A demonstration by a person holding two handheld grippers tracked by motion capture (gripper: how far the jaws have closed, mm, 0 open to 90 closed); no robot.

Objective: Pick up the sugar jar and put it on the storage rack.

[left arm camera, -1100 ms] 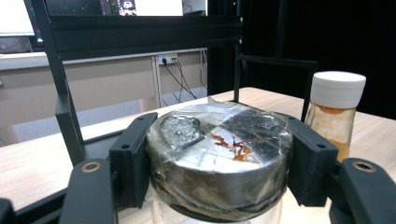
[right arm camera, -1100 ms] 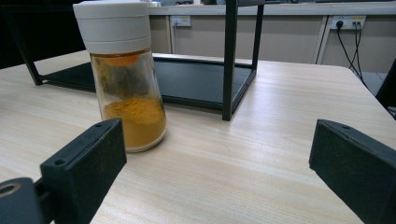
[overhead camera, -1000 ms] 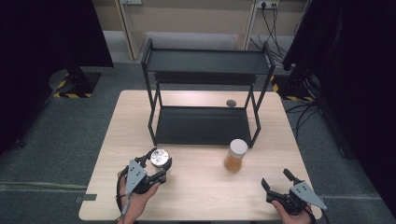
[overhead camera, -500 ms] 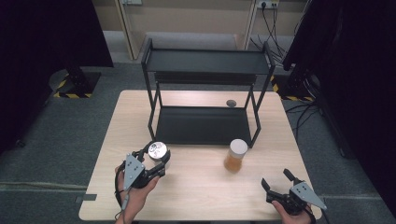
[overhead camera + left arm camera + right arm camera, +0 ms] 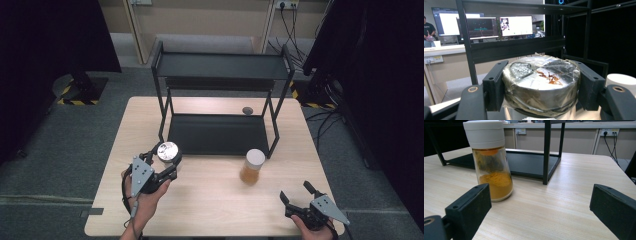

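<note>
Item one, left claw (image 5: 167, 161): clamped on a jar (image 5: 168, 150) with a foil-wrapped silver lid, the black pads pressing the lid's two sides; the jar stands upright between them, its long axis vertical, at the near left of the table (image 5: 210, 210) and just in front of the left post of the black rack (image 5: 220, 67). From this claw the rack's lower shelf (image 5: 215, 134) lies ahead and to the right, close by, and the top shelf ahead and above; whichever tier the jar is bound for, the coming move likely turns on clearing that left post, and the left hand (image 5: 145, 195) is by far the nearer to it. Item two, spice bottle (image 5: 252, 167): white cap, orange powder, upright on the table well to the right of the left claw and ahead-left of the right one, beside the rack's right front post. Item three, right claw (image 5: 299, 194): jaws apart, nothing between them, low at the near right corner, the bottle nearer to it than to the other hand. Notes on views: the left gripper view gives the crinkled foil and a brown stain on the lid (image 5: 541, 75), which the high view reduces to a bright disc; the right gripper view shows the powder level in the bottle (image 5: 491, 165); the high view supplies the layout and a small dark disc (image 5: 247, 110) behind the rack
</note>
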